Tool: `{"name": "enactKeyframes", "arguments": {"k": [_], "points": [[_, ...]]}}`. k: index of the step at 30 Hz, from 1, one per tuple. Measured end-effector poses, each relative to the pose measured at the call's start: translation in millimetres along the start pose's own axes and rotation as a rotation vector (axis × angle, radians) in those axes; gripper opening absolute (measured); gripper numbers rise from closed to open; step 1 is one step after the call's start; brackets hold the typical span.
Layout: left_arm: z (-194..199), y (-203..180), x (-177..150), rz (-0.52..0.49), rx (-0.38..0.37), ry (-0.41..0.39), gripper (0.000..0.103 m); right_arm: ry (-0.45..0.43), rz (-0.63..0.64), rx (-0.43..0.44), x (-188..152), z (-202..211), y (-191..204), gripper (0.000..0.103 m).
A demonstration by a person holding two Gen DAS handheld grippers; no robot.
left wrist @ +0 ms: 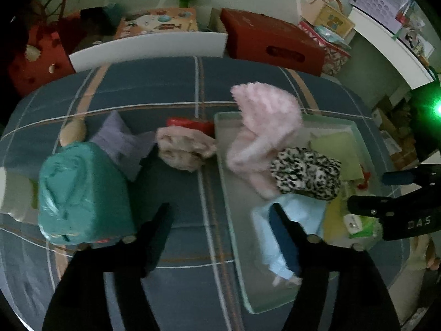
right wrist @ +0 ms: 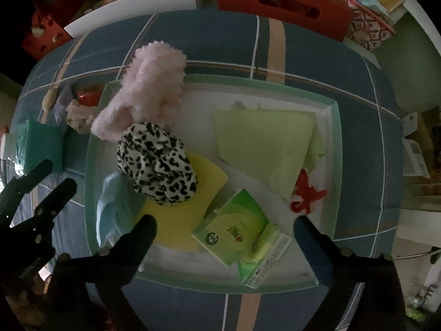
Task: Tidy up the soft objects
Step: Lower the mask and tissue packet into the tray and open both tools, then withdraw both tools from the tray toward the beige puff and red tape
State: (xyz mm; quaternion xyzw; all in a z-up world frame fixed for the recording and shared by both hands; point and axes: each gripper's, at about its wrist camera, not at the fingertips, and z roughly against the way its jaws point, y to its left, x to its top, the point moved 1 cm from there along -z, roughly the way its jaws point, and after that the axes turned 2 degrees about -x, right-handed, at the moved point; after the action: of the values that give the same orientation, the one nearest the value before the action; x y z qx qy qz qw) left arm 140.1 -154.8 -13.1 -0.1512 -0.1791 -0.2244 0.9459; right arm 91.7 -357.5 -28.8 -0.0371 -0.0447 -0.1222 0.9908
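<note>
A pale green tray point(right wrist: 335, 143) lies on a blue plaid cloth. It holds a fluffy pink plush point(right wrist: 148, 88), a leopard-print pouch point(right wrist: 157, 162), a light blue soft item point(right wrist: 113, 207), a yellow cloth point(right wrist: 179, 220), a light green cloth point(right wrist: 261, 143), green tissue packs point(right wrist: 234, 231) and a red item point(right wrist: 306, 193). My right gripper point(right wrist: 224, 229) stands open above the tissue packs, nothing between its fingers. My left gripper point(left wrist: 220, 220) is open over the tray's left rim point(left wrist: 223, 171), empty. Left of the tray lie a beige-pink plush point(left wrist: 184, 149), a lilac cloth point(left wrist: 121, 143) and a teal bag point(left wrist: 82, 193).
A white board point(left wrist: 148, 47), a big red box point(left wrist: 273, 44) and patterned boxes point(left wrist: 328, 30) stand behind the cloth. A red bag point(left wrist: 35, 58) sits at the far left. A small red thing point(left wrist: 190, 124) lies behind the beige plush. The right gripper's body point(left wrist: 399, 212) shows at the left view's right edge.
</note>
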Motion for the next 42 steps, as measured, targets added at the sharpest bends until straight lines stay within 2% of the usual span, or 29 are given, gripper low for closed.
{"name": "enactKeyframes", "arguments": {"k": [3, 7, 12, 20, 26, 32, 42], "points": [[10, 6, 0, -0.006, 0.023, -0.026, 0.077, -0.011, -0.006, -0.007, 2, 4, 5, 0.103], [24, 13, 5, -0.018, 0.055, -0.087, 0.09, -0.038, -0.027, -0.005, 2, 14, 15, 0.103], [43, 27, 5, -0.022, 0.103, -0.141, 0.09, -0.056, -0.027, -0.008, -2, 30, 18, 0.103], [59, 57, 6, 0.022, 0.147, -0.171, 0.09, -0.105, 0.003, -0.014, -4, 46, 43, 0.103], [74, 85, 4, 0.066, 0.193, -0.196, 0.09, -0.144, 0.065, 0.008, -7, 63, 74, 0.103], [85, 112, 1, 0.123, 0.225, -0.215, 0.09, -0.167, 0.145, 0.031, -5, 61, 108, 0.103], [90, 134, 1, 0.152, 0.219, -0.214, 0.09, -0.184, 0.218, 0.061, 2, 58, 152, 0.103]]}}
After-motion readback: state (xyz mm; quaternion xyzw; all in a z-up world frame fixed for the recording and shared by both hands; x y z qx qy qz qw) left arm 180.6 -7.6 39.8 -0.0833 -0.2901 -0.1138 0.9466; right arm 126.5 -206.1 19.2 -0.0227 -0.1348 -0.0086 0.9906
